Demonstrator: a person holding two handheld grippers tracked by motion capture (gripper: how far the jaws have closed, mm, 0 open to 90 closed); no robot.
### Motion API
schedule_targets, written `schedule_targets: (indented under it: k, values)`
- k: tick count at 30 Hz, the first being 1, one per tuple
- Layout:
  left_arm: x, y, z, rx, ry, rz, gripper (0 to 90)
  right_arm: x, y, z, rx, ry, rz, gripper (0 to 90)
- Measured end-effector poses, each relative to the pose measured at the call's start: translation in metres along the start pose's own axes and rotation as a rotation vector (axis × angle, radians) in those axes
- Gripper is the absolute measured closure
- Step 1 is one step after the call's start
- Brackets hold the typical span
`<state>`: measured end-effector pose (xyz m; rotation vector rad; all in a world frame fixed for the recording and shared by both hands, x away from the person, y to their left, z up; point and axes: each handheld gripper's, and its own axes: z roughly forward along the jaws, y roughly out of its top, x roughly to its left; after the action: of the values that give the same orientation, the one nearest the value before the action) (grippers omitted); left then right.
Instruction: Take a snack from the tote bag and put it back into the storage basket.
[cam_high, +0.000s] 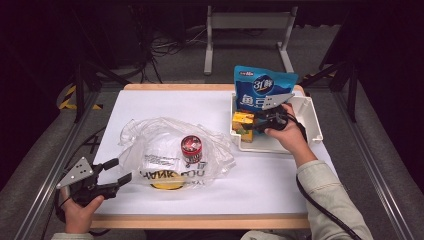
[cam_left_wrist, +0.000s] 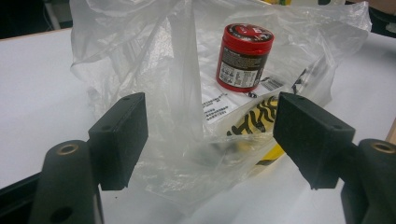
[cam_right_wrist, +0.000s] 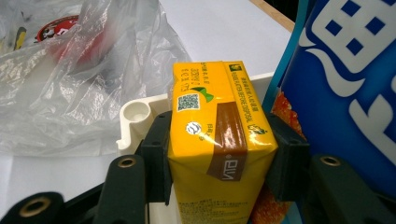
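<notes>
A clear plastic bag lies crumpled on the white table, with a red jar standing in it. In the left gripper view the red jar shows through the clear bag. My left gripper is open at the bag's near left edge, and a fold of the bag lies between the jaws. My right gripper is shut on a yellow drink carton at the left end of the white tray. A blue snack pouch stands in the tray behind it.
The tray's white rim is right under the carton. The blue pouch rises close on the carton's right. A wooden strip edges the table's near side. A metal stand and cables lie on the floor beyond.
</notes>
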<state>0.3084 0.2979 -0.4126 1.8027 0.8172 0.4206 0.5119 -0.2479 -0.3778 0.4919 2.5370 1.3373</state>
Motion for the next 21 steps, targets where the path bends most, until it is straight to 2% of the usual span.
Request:
schedule_targets:
  k: [7, 13, 21]
  values:
    - [0.0003, 0.0003, -0.0001, 0.001, -0.001, 0.009, 27.1, -0.0013, -0.0012, -0.0011, 0.009, 0.004, -0.010, 50.8]
    - [0.0003, 0.0003, -0.0001, 0.003, 0.001, 0.009, 27.0, 0.0003, -0.0018, -0.0012, 0.017, -0.016, -0.023, 50.2]
    - [0.0009, 0.0005, 0.0016, -0.001, -0.003, 0.005, 26.5, 0.0038, -0.0014, -0.0042, 0.004, -0.040, -0.010, 46.3]
